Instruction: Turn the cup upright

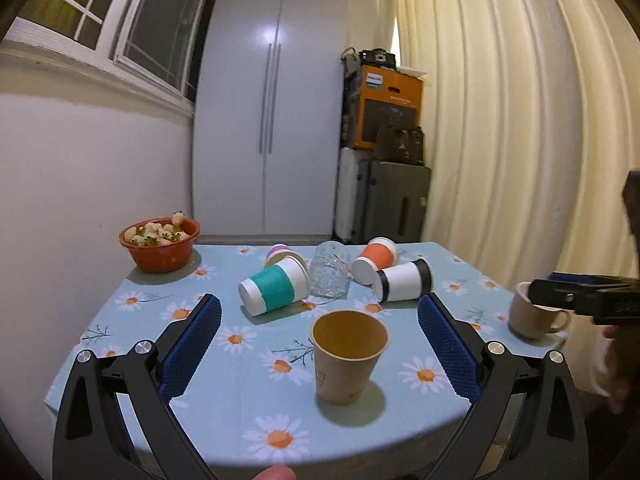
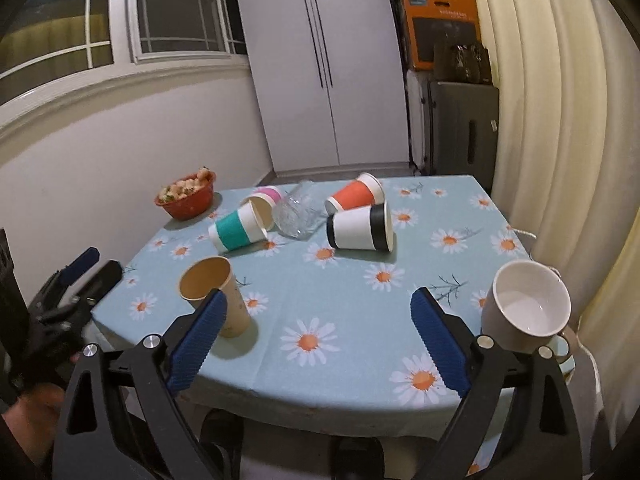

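Observation:
A brown paper cup (image 1: 349, 356) stands upright near the table's front, between and just ahead of my open left gripper (image 1: 320, 314); it also shows in the right wrist view (image 2: 216, 294). Several cups lie on their sides farther back: a teal-banded cup (image 1: 274, 286), a black-banded cup (image 1: 404, 280), an orange cup (image 1: 376, 258) and a pink cup (image 1: 280, 252). A clear glass (image 1: 330, 270) stands among them. My right gripper (image 2: 318, 312) is open and empty above the table's front edge.
A red bowl of strawberries (image 1: 160, 242) sits at the back left. A beige mug (image 2: 526, 308) stands at the table's right front corner. The flowered tablecloth (image 2: 340, 292) covers the table. Curtains hang on the right, a wall on the left.

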Available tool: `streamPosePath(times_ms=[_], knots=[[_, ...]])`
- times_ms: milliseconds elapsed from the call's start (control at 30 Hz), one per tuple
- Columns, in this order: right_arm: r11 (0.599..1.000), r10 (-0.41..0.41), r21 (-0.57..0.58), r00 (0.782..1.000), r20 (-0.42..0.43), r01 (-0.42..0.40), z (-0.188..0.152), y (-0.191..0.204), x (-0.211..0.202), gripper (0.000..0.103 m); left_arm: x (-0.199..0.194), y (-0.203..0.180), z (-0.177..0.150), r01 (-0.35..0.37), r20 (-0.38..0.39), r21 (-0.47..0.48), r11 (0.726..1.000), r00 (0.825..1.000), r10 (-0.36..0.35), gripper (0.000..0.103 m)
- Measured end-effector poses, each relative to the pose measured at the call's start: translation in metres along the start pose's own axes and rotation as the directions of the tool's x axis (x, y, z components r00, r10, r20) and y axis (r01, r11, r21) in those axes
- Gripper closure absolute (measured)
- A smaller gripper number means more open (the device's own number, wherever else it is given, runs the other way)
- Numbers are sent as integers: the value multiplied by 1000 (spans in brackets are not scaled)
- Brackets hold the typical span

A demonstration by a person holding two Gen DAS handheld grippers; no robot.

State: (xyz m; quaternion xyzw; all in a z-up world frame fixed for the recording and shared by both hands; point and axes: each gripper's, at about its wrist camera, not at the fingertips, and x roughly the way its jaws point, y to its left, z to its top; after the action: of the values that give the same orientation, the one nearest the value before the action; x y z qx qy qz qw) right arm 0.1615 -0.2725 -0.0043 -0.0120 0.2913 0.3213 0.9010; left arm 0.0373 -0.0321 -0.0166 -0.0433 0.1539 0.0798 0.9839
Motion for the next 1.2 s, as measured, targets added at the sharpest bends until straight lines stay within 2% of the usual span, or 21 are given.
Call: streamPosePath(times_ms=[100, 267, 433, 567, 700, 833, 900, 1033, 1200], knots=[[1000, -8, -20, 1000, 14, 8, 1, 2, -4, 7, -15, 12, 10, 69, -42, 3, 998, 997, -68, 7], [996, -37, -74, 998, 44, 41, 6, 8, -21, 6, -37, 26, 24, 101, -60, 36, 994, 993, -99, 7], [993, -35, -110, 997, 75, 43, 5, 23, -41, 5, -50, 31, 25, 94, -55, 82, 992, 994, -90, 7], [991, -34, -128, 998, 53, 40, -6, 33, -43, 5, -55, 33, 16, 106, -81, 53, 993, 992, -102, 7], [988, -18, -150, 999, 32, 22, -21, 43, -40, 5, -61, 30, 5, 109, -89, 69, 992, 991, -103, 7], [989, 4, -147, 1000, 20, -1, -29, 52, -37, 5, -69, 33, 0, 139, -93, 26, 990, 986, -136, 7], [986, -3, -165, 999, 35, 9, -32, 56, -38, 5, -73, 35, -4, 129, -86, 11, 992, 988, -127, 7], [982, -8, -186, 999, 35, 14, -36, 62, -37, 5, -72, 39, -11, 135, -124, -42, 990, 983, -139, 7], [985, -12, -174, 1000, 29, 16, -34, 63, -33, 5, -66, 35, -13, 135, -153, -27, 990, 979, -137, 7]])
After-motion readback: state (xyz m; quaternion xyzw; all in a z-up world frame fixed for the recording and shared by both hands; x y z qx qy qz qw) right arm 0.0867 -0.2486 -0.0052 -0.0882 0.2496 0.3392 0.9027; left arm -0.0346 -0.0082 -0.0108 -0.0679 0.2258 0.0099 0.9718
